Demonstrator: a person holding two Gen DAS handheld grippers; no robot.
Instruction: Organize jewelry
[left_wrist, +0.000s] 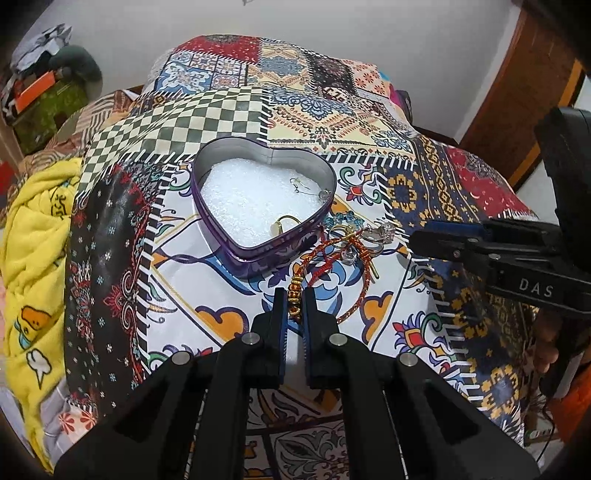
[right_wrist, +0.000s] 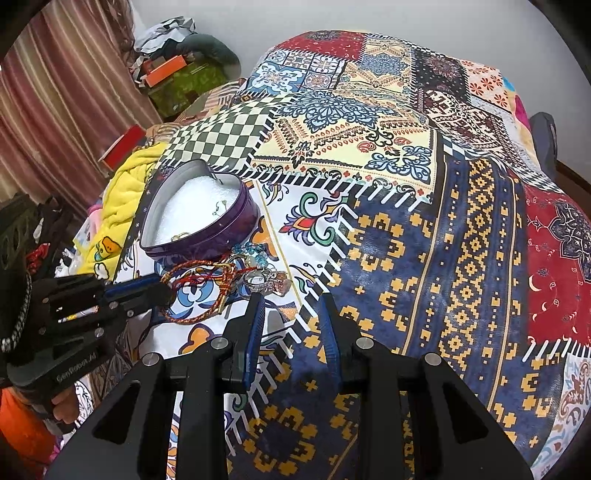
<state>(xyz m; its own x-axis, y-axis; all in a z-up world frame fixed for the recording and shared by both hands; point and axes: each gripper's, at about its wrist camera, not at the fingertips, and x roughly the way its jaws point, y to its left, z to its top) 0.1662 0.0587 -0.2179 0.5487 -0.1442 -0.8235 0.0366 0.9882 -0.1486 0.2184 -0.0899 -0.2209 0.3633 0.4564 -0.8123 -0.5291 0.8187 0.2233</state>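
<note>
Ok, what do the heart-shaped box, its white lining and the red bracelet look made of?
Heart-shaped box: looks like thin metal tin, glossy purple printed outside, dull silver inside wall with a rolled rim. White lining: probably foam padding, given its matte, bubbly texture. Red bracelet: twisted red and gold thread or cord, with shiny amber-looking beads, glass or plastic, hard to tell.

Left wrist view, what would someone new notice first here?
A purple heart-shaped tin with white padding sits open on a busy patchwork cloth. Just right of its tip lies a tangle of jewelry: rings, blue beads and a red thread bracelet. The left gripper pinches that bracelet's bead section.
</note>
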